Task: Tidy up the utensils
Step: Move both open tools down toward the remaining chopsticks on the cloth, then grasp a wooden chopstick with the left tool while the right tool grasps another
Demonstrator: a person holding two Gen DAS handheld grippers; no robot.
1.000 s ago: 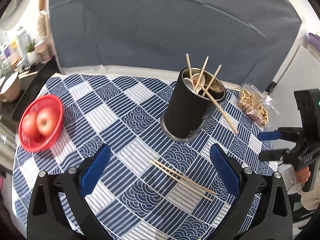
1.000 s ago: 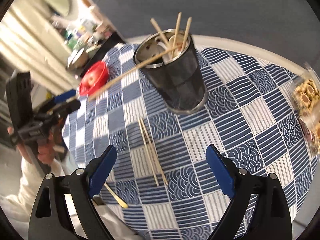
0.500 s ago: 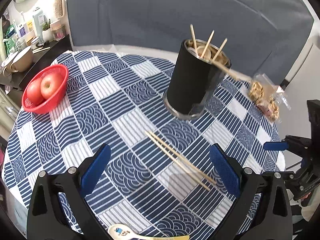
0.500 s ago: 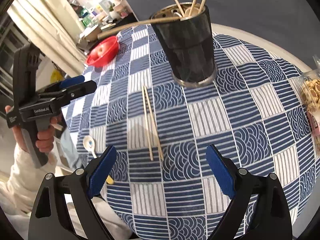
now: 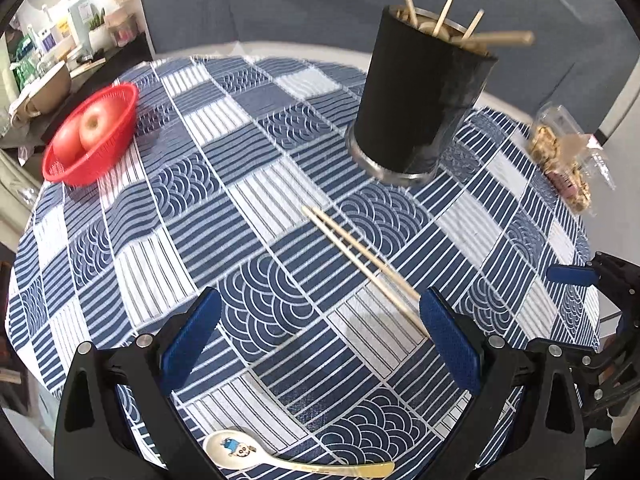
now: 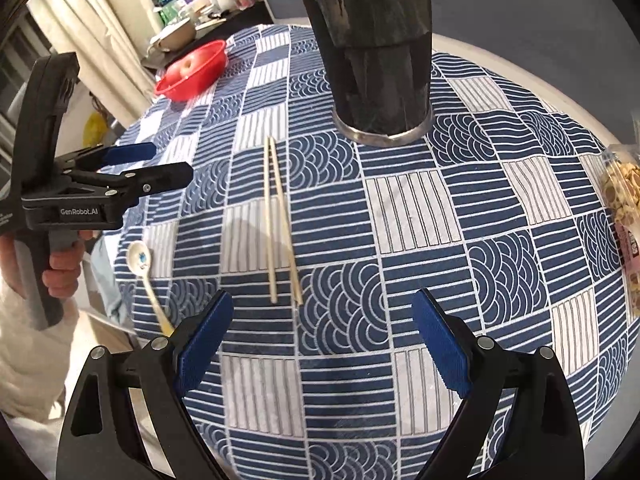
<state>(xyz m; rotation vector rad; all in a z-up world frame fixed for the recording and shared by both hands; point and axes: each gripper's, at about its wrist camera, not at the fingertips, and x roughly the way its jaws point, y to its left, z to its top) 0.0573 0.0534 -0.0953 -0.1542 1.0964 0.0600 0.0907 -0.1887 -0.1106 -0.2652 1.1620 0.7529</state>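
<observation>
On the left edge of the worktop (image 6: 400, 208) lies the ceramic spoon (image 6: 145, 276), our left hand-held gripper (image 6: 164, 166) nearly shut and empty, so we'd lower the wide-open right hand-held gripper (image 6: 320, 344) squarely across the chopsticks (image 6: 277, 220), lifting both toward the black holder (image 6: 376, 60).

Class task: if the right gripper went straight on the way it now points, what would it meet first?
Most likely the pair of chopsticks lying on the tablecloth, slightly left of the right gripper's open jaws; beyond them stands the black utensil holder. Depth is uncertain.
</observation>
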